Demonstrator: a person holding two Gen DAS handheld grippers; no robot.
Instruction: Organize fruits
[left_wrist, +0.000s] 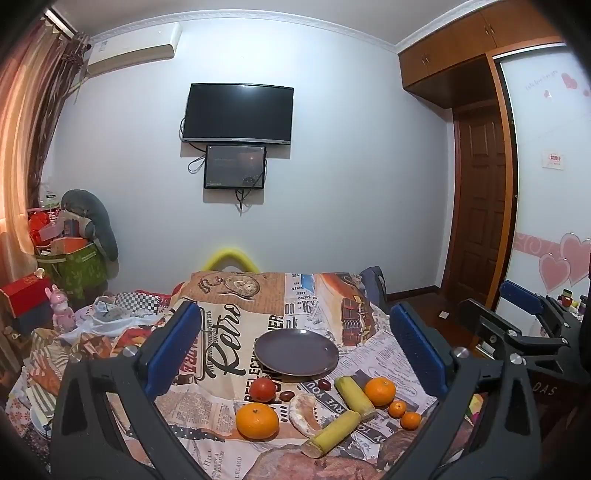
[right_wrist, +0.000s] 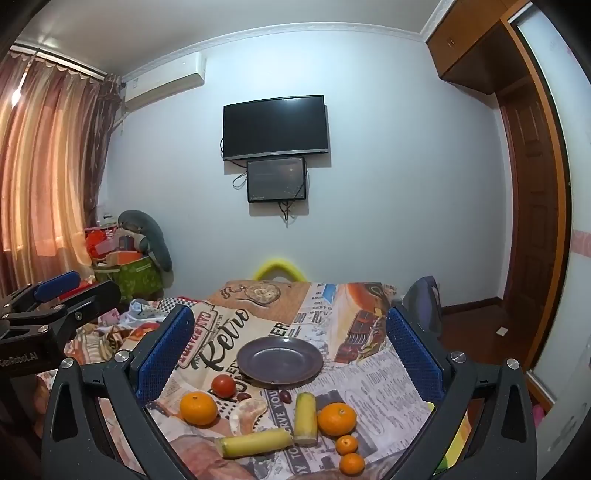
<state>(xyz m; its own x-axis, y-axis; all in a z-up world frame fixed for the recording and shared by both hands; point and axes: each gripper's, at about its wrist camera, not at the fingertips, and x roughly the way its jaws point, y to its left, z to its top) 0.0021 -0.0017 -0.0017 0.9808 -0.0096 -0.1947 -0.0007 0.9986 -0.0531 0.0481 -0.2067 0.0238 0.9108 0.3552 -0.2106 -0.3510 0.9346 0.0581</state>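
Observation:
An empty dark grey plate (left_wrist: 296, 350) (right_wrist: 279, 357) sits on a table with a newspaper-print cloth (left_wrist: 229, 325). In front of it lie a tomato (left_wrist: 262, 389) (right_wrist: 223, 385), two large oranges (left_wrist: 257, 420) (left_wrist: 380, 391) (right_wrist: 198, 407) (right_wrist: 337, 419), two small oranges (left_wrist: 397, 408) (left_wrist: 410, 420) (right_wrist: 346, 444), two yellow-green cane pieces (left_wrist: 354, 398) (left_wrist: 330, 432) (right_wrist: 305, 418) (right_wrist: 255, 442), a peeled pomelo wedge (left_wrist: 303, 412) (right_wrist: 245, 414) and dark red dates (left_wrist: 324, 384) (right_wrist: 284, 395). My left gripper (left_wrist: 295, 339) and right gripper (right_wrist: 290, 336) are open and empty, above the near edge.
The right gripper shows at the right of the left wrist view (left_wrist: 517, 325); the left one at the left of the right wrist view (right_wrist: 48, 310). A cluttered bed with boxes (left_wrist: 66, 280) lies left. A wooden door (left_wrist: 476, 206) and wardrobe stand right.

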